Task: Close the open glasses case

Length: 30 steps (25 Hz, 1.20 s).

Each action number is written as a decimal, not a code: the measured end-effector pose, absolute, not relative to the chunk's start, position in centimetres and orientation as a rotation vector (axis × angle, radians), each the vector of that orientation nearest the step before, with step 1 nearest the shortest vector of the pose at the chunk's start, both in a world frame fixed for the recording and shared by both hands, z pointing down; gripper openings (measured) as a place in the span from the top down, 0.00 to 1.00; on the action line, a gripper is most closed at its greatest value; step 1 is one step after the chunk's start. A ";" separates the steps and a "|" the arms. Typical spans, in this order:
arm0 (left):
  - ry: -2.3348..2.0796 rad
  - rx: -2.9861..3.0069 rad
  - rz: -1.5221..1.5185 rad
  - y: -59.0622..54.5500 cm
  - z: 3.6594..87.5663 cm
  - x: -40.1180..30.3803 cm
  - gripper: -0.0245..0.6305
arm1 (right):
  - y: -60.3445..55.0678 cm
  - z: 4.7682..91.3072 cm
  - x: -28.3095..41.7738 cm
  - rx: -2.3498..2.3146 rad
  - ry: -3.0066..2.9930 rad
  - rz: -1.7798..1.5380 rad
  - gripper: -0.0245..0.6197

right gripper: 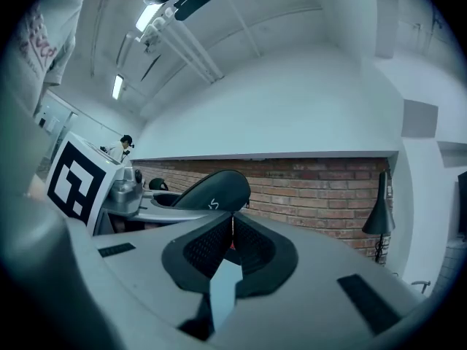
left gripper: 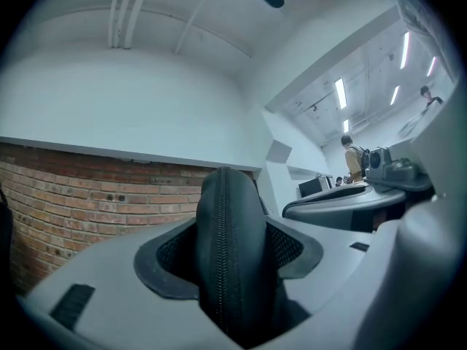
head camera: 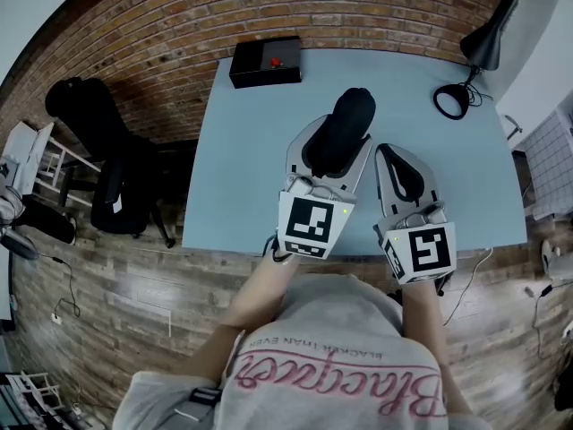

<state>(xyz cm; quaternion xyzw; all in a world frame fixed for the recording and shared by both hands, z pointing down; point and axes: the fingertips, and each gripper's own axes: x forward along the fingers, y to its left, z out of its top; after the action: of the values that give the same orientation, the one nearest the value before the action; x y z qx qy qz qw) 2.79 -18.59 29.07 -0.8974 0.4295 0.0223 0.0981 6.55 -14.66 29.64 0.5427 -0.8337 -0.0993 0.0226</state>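
Observation:
The black zippered glasses case (head camera: 345,128) is held up above the pale blue table (head camera: 237,177). My left gripper (head camera: 336,146) is shut on it. In the left gripper view the case (left gripper: 232,254) stands edge-on between the jaws, its zipper line facing the camera and its halves together. My right gripper (head camera: 398,157) hangs just right of the case, apart from it, and is shut with nothing between its pads (right gripper: 252,246). In the right gripper view the rounded end of the case (right gripper: 211,190) shows to the left, past the jaws.
A black box with a red button (head camera: 266,63) sits at the table's far left corner. A black desk lamp (head camera: 474,56) stands at the far right. A black chair (head camera: 116,182) is on the floor left of the table. A brick wall (head camera: 161,25) runs behind.

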 end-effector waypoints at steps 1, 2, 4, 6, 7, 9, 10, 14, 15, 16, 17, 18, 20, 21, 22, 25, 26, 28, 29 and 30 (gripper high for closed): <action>1.268 -2.654 0.066 -18.5 29.1 2.9 0.57 | -14.7 29.6 6.6 1.694 -2.581 -0.313 0.93; 1.265 -2.654 0.067 -18.4 29.0 3.0 0.57 | -14.7 29.5 6.7 1.707 -2.578 -0.318 0.93; 1.257 -2.653 0.067 -18.2 29.1 3.2 0.57 | -14.7 29.5 6.8 1.725 -2.569 -0.320 0.93; 1.251 -2.653 0.061 -18.0 29.2 3.3 0.57 | -14.8 29.7 7.0 1.734 -2.551 -0.313 0.93; 1.250 -2.655 0.059 -18.0 29.3 3.4 0.57 | -14.8 29.8 7.1 1.739 -2.540 -0.307 0.93; 1.248 -2.660 0.053 -17.9 29.5 3.4 0.57 | -14.8 30.0 7.3 1.753 -2.525 -0.292 0.93; 1.248 -2.662 0.052 -17.9 29.5 3.3 0.57 | -14.8 30.1 7.3 1.761 -2.520 -0.282 0.93; 1.248 -2.668 0.047 -17.9 29.5 3.1 0.57 | -14.7 30.3 7.4 1.788 -2.513 -0.255 0.93; 1.250 -2.668 0.044 -17.9 29.6 3.0 0.57 | -14.7 30.3 7.4 1.790 -2.513 -0.256 0.93; 1.253 -2.668 0.043 -17.9 29.6 2.9 0.57 | -14.7 30.4 7.4 1.793 -2.511 -0.255 0.93; 1.254 -2.669 0.041 -17.9 29.6 2.9 0.57 | -14.7 30.4 7.4 1.795 -2.508 -0.253 0.93; 1.254 -2.669 0.037 -17.9 29.7 2.9 0.57 | -14.7 30.5 7.4 1.793 -2.507 -0.252 0.93; 1.253 -2.673 0.027 -17.9 29.8 2.8 0.57 | -14.7 30.5 7.4 1.790 -2.508 -0.244 0.93; 1.255 -2.676 0.024 -18.0 29.9 2.8 0.57 | -14.7 30.5 7.4 1.789 -2.509 -0.240 0.93; 1.258 -2.680 0.023 -18.1 29.9 2.7 0.57 | -14.8 30.5 7.4 1.786 -2.510 -0.239 0.93; 1.261 -2.688 0.020 -18.3 30.2 2.5 0.57 | -14.8 30.6 7.4 1.775 -2.509 -0.244 0.93; 1.260 -2.690 0.018 -18.3 30.3 2.5 0.57 | -14.8 30.6 7.6 1.780 -2.506 -0.234 0.93; 1.258 -2.693 0.017 -18.4 30.3 2.6 0.57 | -14.8 30.7 7.9 1.792 -2.500 -0.211 0.93; 1.257 -2.695 0.016 -18.4 30.3 2.7 0.57 | -14.8 30.7 8.1 1.791 -2.498 -0.207 0.93; 1.255 -2.697 0.014 -18.4 30.2 2.8 0.57 | -14.8 30.7 8.2 1.789 -2.497 -0.205 0.93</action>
<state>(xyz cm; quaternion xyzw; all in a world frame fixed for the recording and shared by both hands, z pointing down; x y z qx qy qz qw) 2.77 -18.39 30.24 -0.9035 0.4203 0.0048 0.0832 8.21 -14.81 30.66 0.5808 -0.8107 -0.0664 0.0317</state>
